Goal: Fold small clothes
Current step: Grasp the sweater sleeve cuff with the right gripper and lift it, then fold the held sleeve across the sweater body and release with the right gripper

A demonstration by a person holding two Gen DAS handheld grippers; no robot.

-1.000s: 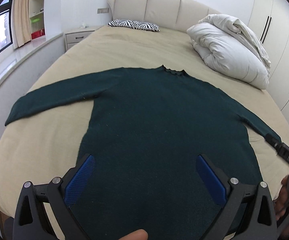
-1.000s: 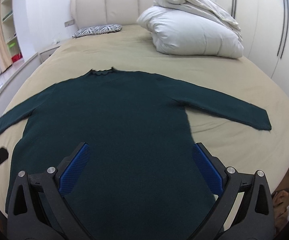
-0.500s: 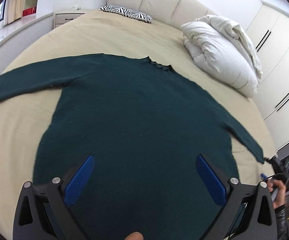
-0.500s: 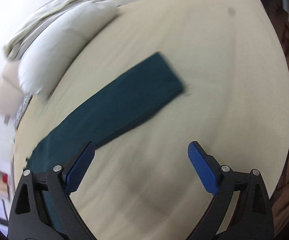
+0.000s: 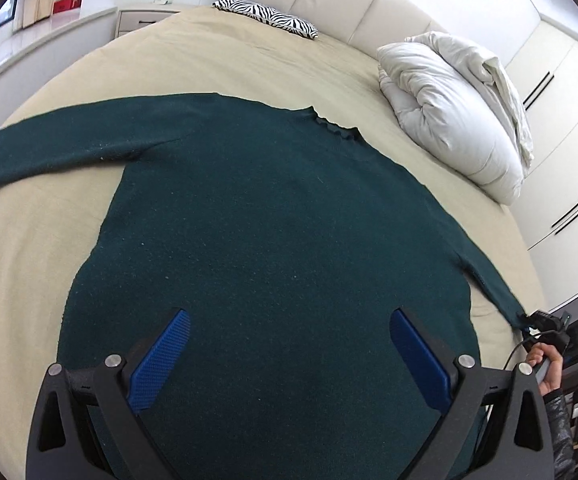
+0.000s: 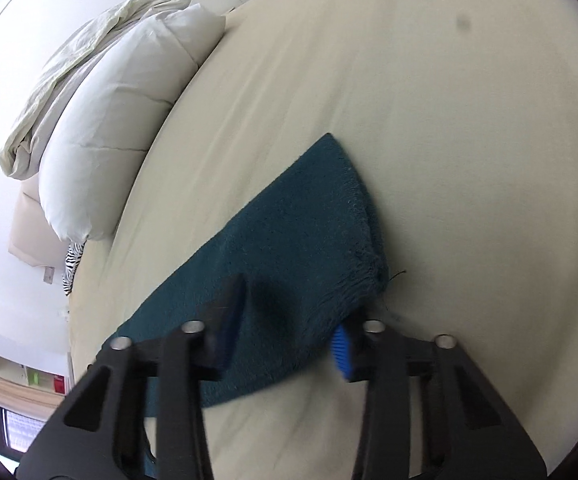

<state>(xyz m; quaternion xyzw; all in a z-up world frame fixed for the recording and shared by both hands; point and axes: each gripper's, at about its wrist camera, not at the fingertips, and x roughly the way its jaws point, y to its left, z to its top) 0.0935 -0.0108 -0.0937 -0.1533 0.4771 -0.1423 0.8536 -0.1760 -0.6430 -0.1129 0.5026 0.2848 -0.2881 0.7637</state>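
Sleeve cuff (image 6: 329,216) of green sweater (image 5: 269,240) lay near bed's (image 6: 469,120) right edge, between right claw's (image 6: 285,340) part-open fingers, not yet clamped; left claw (image 5: 289,356) released.

Fuzzy matt knit sweater (image 5: 273,240) on smooth beige cloth bedsheet (image 5: 217,64).

Home bedroom, padded headboard (image 5: 341,4), beige bed (image 5: 225,60), folded duvet (image 5: 453,108) (white), nightstand (image 5: 141,20), wardrobe doors (image 5: 561,92)
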